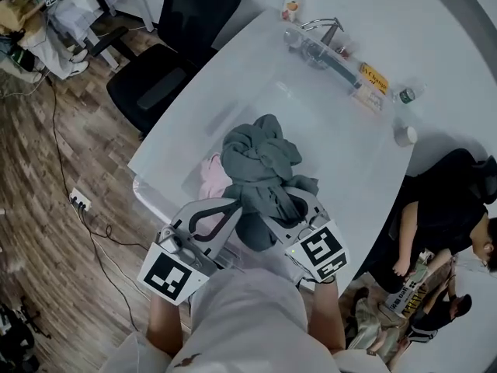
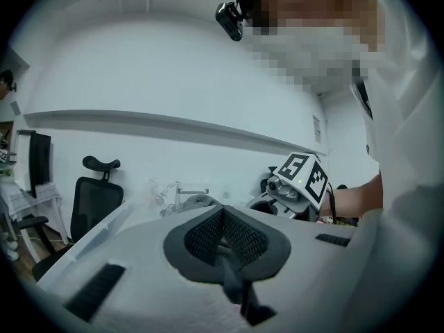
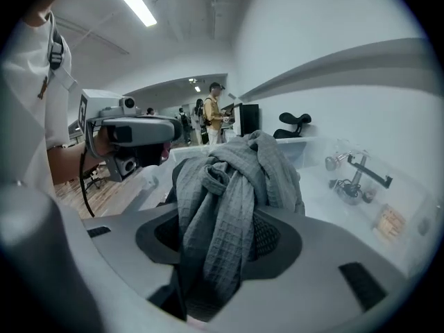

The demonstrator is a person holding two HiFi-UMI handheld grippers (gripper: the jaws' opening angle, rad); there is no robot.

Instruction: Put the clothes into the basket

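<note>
Right gripper view: garment, likely soft, light; right tool clamped on bunched fold above basket; left tool closed, empty.

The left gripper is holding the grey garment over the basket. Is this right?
No. The right gripper holds the grey garment over the basket; the right gripper view shows it clamped between those jaws. The left gripper is shut on nothing.

Cool, even light from a ceiling strip lamp; soft shadows on the white table. Gripper views darken and bend at the edges; the grey garment is sharp.
</note>
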